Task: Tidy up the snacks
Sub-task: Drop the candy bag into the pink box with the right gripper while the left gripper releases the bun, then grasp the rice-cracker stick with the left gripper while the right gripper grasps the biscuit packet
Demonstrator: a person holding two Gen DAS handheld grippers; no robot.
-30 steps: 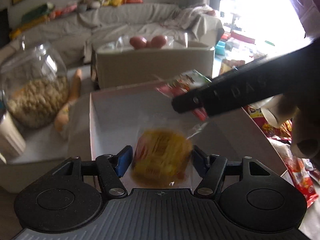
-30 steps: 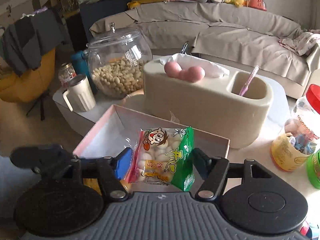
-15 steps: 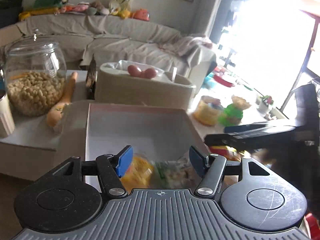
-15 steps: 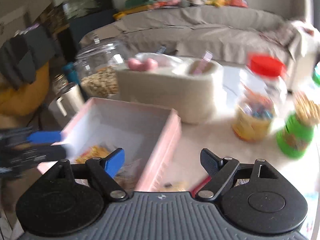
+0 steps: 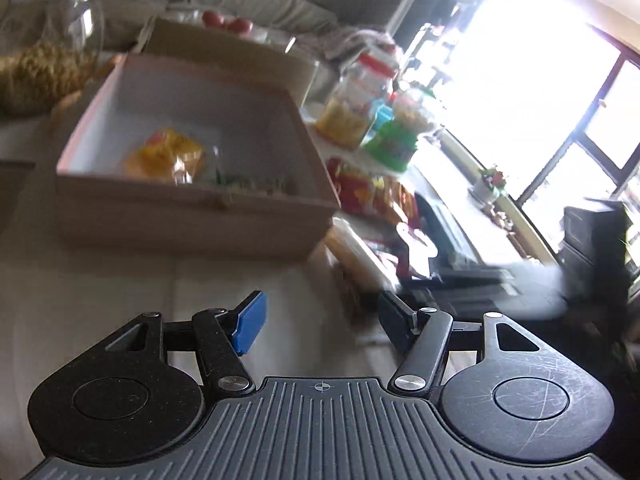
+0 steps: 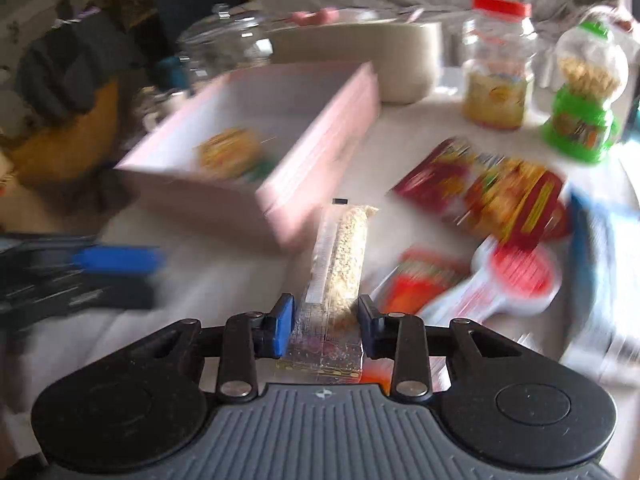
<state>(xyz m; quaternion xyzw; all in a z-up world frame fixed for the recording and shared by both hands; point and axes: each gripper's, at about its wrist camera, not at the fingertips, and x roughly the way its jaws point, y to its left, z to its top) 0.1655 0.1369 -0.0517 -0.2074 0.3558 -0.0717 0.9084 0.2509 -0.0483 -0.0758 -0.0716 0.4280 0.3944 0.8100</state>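
Two snack packets already lie inside the pink box (image 6: 320, 128), a yellow packet (image 6: 230, 152) towards its middle and a green-edged packet (image 5: 256, 180) against the near wall, as the left wrist view shows. Just in front of the box's near corner, the right gripper (image 6: 326, 320) has its jaws drawn in on a long clear packet of pale crumbly snack (image 6: 344, 256); the jaws have just been closing, and the blue pad and the dark pad now press the packet's near end from either side. From the claw the packet runs straight ahead on the white table (image 6: 400, 152), its far tip just beside the box wall. Right of the packet, and farther from the box, lie red and yellow snack bags (image 6: 492, 188) and a white packet with a red disc (image 6: 516, 276), both blurred. Beyond these, level with the box's far end, stand a red-lidded jar (image 6: 496, 68) and a green-based container (image 6: 584, 92). The left gripper (image 5: 320, 322) hangs in front of the box's near wall with its jaws spread wide and nothing between them, only bare table below. Behind the box sit a glass jar of nuts (image 5: 44, 48) and a beige holder (image 5: 224, 52).
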